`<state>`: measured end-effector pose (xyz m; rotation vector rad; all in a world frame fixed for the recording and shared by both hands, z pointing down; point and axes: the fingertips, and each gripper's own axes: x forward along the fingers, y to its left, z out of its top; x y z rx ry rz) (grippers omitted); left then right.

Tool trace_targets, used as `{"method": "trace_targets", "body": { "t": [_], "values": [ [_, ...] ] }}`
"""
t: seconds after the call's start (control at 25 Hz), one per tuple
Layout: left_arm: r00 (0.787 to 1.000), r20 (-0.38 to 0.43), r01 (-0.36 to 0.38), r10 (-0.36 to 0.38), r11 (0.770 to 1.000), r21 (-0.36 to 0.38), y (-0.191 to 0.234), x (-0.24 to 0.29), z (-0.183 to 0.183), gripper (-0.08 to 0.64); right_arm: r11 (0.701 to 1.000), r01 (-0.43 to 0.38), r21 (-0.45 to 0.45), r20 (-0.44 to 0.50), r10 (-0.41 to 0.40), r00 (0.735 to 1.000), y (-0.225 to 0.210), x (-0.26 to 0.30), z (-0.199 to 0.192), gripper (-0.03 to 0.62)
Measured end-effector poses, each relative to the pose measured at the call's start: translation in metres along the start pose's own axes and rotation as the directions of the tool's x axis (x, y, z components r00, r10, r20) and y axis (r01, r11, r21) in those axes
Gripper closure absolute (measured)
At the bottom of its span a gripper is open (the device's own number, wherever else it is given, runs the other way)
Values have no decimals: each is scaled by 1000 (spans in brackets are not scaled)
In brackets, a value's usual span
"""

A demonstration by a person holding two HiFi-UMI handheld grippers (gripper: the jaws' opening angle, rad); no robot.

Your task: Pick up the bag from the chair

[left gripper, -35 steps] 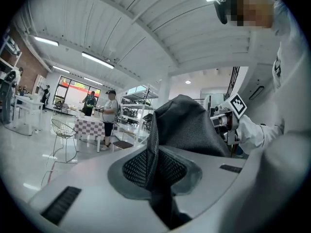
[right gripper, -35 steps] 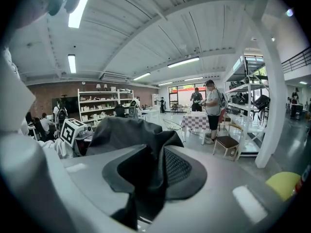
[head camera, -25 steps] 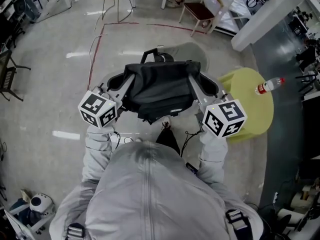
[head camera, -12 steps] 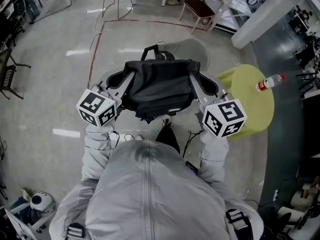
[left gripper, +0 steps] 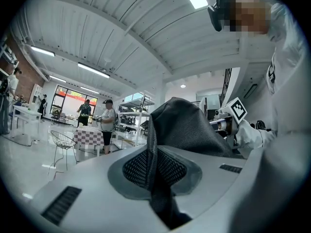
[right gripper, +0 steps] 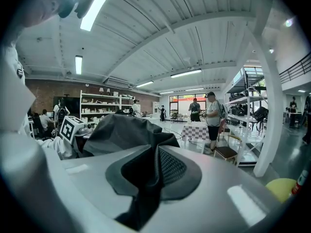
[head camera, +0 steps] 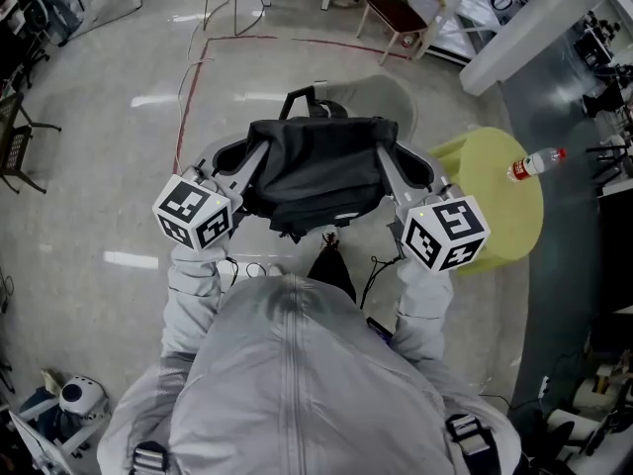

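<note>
The left gripper's (left gripper: pixel 153 166) pale grey fingers (left gripper: pixel 87 178) are pressed together on a fold of black mesh-backed fabric, which is squeezed into the seam between them. The right gripper's (right gripper: pixel 146 178) fingers (right gripper: pixel 218 193) pinch another fold of the same fabric in the same way. Both folds belong to the black soft fabric bag (head camera: pixel 316 171), which bulges up behind each pinch in the left gripper view (left gripper: pixel 189 125) and the right gripper view (right gripper: pixel 121 130).

In the head view the left gripper (head camera: pixel 252 161) holds the bag's left side and the right gripper (head camera: pixel 386 161) its right side, so the bag hangs slung between them in front of the person's chest. Its black loop handle (head camera: pixel 302 102) sticks out at the far edge. Just beyond the bag shows the rounded grey chair seat (head camera: pixel 391 97); whether the bag touches it cannot be told.

Behind the fingers sit the black-and-white marker cubes, left (head camera: pixel 195 214) and right (head camera: pixel 444 233), then the light grey jacket sleeves (head camera: pixel 193 295).

To the right stands a round yellow-green bench (head camera: pixel 495 206) carrying a clear plastic bottle with a red cap (head camera: pixel 534 167). On the glossy grey floor (head camera: pixel 99 166) runs a thin red line (head camera: pixel 183 117).
</note>
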<state>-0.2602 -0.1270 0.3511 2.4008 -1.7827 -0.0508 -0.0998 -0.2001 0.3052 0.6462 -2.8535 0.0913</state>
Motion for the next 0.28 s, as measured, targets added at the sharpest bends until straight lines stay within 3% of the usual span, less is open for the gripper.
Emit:
{"method": "trace_targets", "body": {
  "t": [0.28],
  "values": [
    [1000, -13, -9, 9, 1000, -5, -3, -1, -1, 520, 1000, -7, 8, -8, 7, 1000, 0, -2, -1, 536]
  ]
}}
